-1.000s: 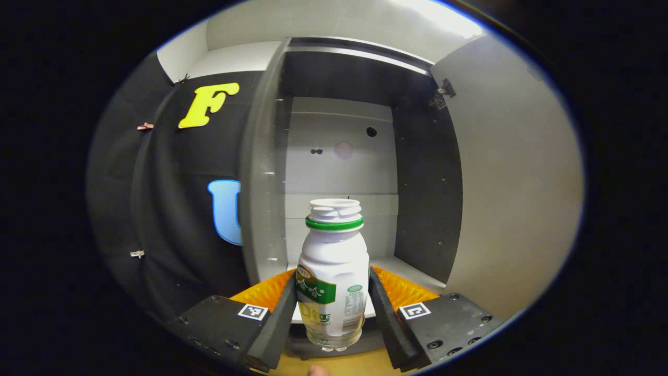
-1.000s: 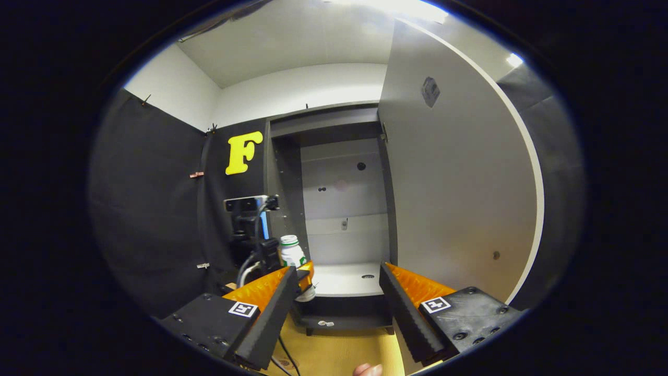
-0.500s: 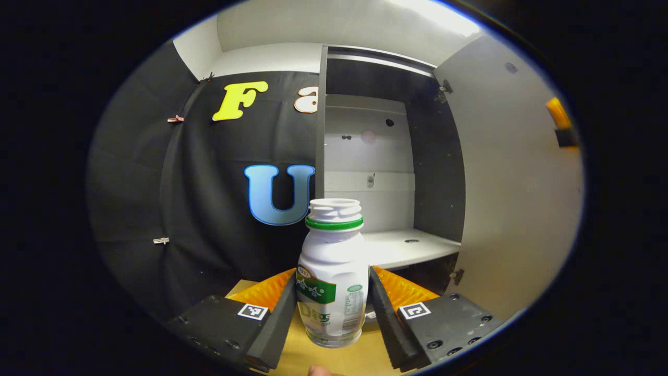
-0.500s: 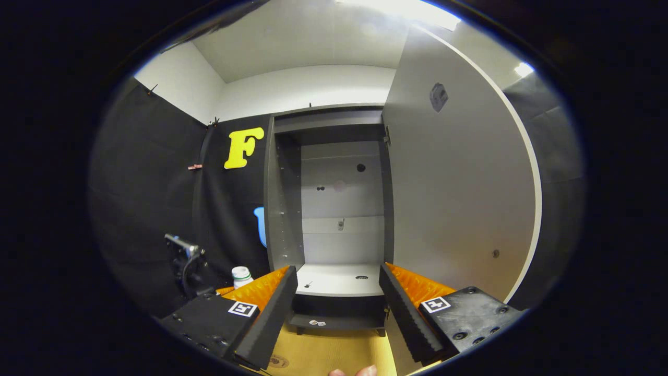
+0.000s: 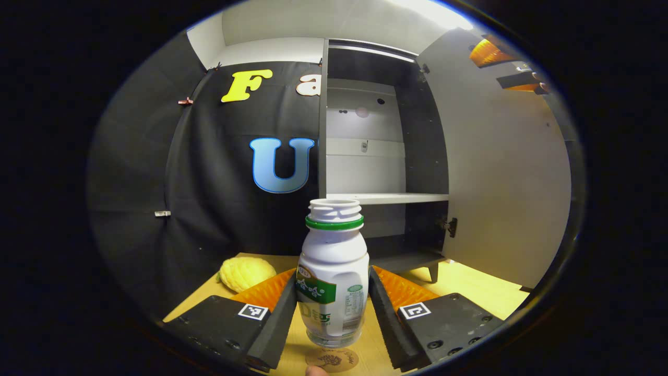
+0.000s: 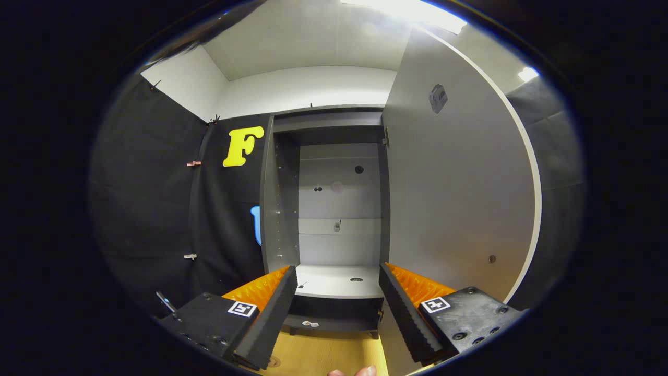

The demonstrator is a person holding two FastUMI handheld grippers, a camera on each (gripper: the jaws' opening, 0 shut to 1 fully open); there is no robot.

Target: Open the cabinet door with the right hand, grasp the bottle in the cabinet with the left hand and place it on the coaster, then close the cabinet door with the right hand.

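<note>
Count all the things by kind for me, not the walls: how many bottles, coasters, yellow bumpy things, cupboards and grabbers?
Bottle: 1
Coaster: 1
Yellow bumpy thing: 1
Cabinet: 1, door open
Grippers: 2, the left gripper and the right gripper
Total: 6

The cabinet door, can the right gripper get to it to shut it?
Probably yes. The right gripper is open and holds nothing, the cabinet door stands wide open just to its right, and nothing lies between them.

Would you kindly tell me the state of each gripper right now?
Left gripper: closed on the bottle, above the coaster.
Right gripper: open, holding nothing.
</note>
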